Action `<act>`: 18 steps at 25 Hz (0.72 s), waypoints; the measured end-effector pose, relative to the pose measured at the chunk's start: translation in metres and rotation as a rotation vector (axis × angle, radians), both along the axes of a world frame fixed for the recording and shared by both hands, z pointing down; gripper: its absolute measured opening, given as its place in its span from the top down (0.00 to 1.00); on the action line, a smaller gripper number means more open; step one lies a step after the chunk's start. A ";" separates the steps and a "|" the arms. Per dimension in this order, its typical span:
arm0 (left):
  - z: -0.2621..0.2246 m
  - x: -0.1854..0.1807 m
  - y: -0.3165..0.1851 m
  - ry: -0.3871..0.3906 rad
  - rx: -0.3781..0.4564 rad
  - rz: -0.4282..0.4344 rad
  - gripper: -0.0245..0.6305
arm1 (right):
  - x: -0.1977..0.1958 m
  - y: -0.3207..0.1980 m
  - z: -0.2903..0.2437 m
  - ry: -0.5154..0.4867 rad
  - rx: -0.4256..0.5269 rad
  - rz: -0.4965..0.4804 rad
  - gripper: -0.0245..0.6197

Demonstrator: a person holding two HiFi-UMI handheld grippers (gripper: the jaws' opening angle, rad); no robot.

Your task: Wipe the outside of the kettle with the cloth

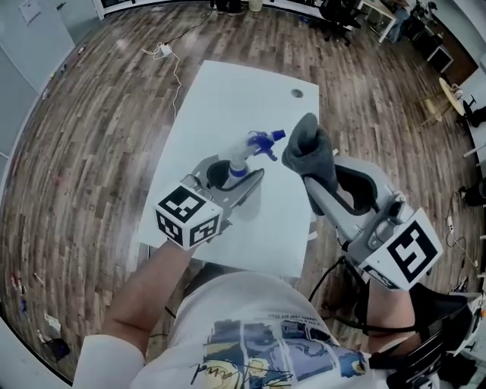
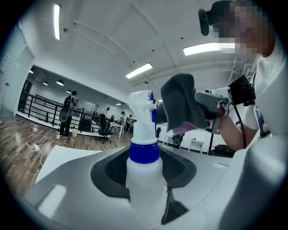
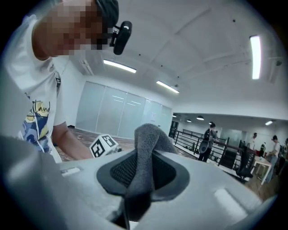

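Note:
My left gripper [image 1: 237,181] is shut on a white spray bottle [image 1: 244,156] with a blue collar and blue nozzle, held above the white table [image 1: 228,91]. In the left gripper view the bottle [image 2: 144,148] stands upright between the jaws of this gripper [image 2: 145,184]. My right gripper [image 1: 313,169] is shut on a dark grey cloth [image 1: 310,146], raised just to the right of the bottle's nozzle. The cloth [image 3: 148,148] sticks up out of the right gripper [image 3: 140,182] in its own view, and the same cloth [image 2: 180,105] hangs behind the bottle in the left gripper view. No kettle is in any view.
The table has a small round hole [image 1: 296,93] near its far edge. A cable with a plug [image 1: 163,52] lies on the wooden floor at the far left. Desks and office chairs [image 1: 334,19] stand at the back. The left gripper's marker cube [image 3: 103,144] shows in the right gripper view.

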State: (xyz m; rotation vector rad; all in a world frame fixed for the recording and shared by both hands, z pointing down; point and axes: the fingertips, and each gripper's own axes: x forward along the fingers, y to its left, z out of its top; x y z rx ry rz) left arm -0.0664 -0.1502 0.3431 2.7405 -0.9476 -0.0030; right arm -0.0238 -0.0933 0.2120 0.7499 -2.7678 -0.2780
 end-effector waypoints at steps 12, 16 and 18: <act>0.003 0.009 0.010 -0.017 0.008 0.073 0.68 | -0.075 0.020 0.027 0.054 -0.002 -0.099 0.84; 0.006 -0.005 0.010 -0.008 0.007 0.079 0.68 | -0.058 0.004 0.028 0.053 0.005 -0.022 0.84; 0.007 -0.008 0.011 -0.004 0.005 0.087 0.68 | -0.048 -0.002 0.028 0.051 0.011 0.014 0.84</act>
